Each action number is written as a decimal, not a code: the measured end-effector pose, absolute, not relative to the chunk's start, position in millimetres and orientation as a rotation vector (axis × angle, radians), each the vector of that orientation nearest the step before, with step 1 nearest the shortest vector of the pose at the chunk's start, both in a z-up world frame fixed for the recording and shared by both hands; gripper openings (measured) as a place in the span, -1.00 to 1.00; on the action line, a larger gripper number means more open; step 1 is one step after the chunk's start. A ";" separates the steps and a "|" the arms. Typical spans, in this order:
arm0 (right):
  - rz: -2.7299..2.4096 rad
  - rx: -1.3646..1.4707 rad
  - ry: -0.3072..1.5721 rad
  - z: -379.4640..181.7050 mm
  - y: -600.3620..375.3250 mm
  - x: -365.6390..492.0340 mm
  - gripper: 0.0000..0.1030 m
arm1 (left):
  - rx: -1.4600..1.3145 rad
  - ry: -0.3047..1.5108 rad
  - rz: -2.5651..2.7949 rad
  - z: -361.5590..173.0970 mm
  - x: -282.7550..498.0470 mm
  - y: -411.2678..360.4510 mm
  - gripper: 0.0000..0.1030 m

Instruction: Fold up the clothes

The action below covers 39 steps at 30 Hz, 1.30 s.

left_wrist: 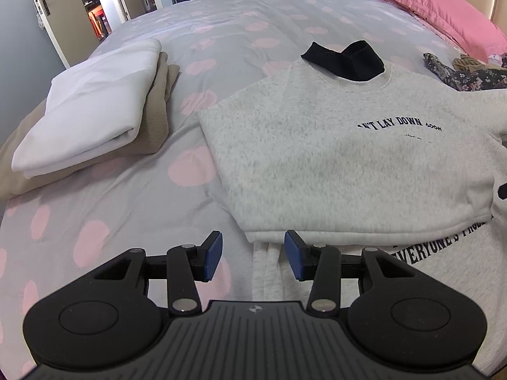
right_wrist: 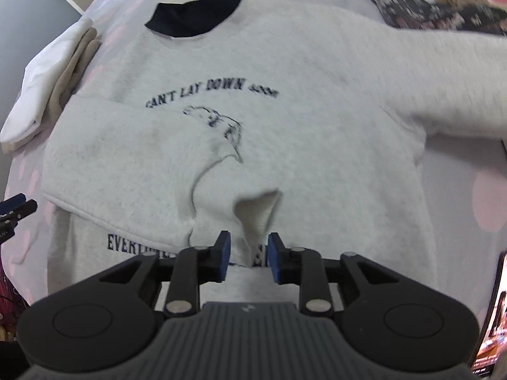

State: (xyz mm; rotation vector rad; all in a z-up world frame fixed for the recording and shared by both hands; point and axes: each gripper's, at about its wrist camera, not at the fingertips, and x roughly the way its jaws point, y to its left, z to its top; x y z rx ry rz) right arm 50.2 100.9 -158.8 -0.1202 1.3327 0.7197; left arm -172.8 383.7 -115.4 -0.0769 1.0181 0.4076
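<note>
Right gripper (right_wrist: 248,258) part-open round cuff (right_wrist: 256,212), grey sweatshirt (right_wrist: 317,95) w/ sleeve folded in, left gripper (left_wrist: 253,259) open, empty

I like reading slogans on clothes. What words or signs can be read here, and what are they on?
"CAN'T LAY DOWN": arched print on the chest of the grey sweatshirt; the small characters after it are too blurred to read.
"EVERYONE'S PRO...": lower line on the same sweatshirt, its end cut off.
Screen at the right edge: text too small to read.
</note>
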 end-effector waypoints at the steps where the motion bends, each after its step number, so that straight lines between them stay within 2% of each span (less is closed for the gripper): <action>1: 0.720 -0.088 1.328 -157.6 95.6 52.3 -0.16 | -0.074 1.018 0.410 -115.2 -173.2 384.0 -0.20; 7: 0.722 0.122 1.283 -150.2 95.7 76.1 -0.02 | -0.079 1.040 0.441 -122.6 -172.0 392.5 -0.20; 16: 0.696 0.100 1.343 -196.4 116.4 86.2 -0.02 | -0.059 1.055 0.438 -128.4 -169.1 393.8 -0.20; 17: 0.695 0.092 1.345 -199.4 117.9 84.6 -0.05 | -0.060 1.055 0.436 -128.5 -168.7 393.9 -0.20; 18: 0.694 0.082 1.344 -200.4 119.1 82.6 -0.25 | -0.056 1.056 0.432 -128.9 -169.0 393.8 -0.20; 19: 0.692 0.073 1.343 -201.4 120.3 80.7 -0.74 | -0.052 1.057 0.428 -129.3 -169.3 393.7 -0.20; 20: 0.697 0.068 1.333 -197.9 121.1 79.2 -0.88 | -0.049 1.059 0.424 -129.7 -169.5 393.6 -0.20; 24: 0.738 0.073 1.246 -164.5 123.3 74.9 -0.89 | -0.049 1.061 0.413 -132.3 -172.2 394.1 -0.20; 32: 0.832 0.096 0.904 -55.7 131.8 90.3 -0.90 | -0.099 1.027 0.365 -135.3 -170.9 397.9 -0.20; 39: 0.731 0.127 0.854 -40.8 113.7 132.2 -0.90 | -0.089 0.990 0.317 -137.1 -151.3 388.8 -0.19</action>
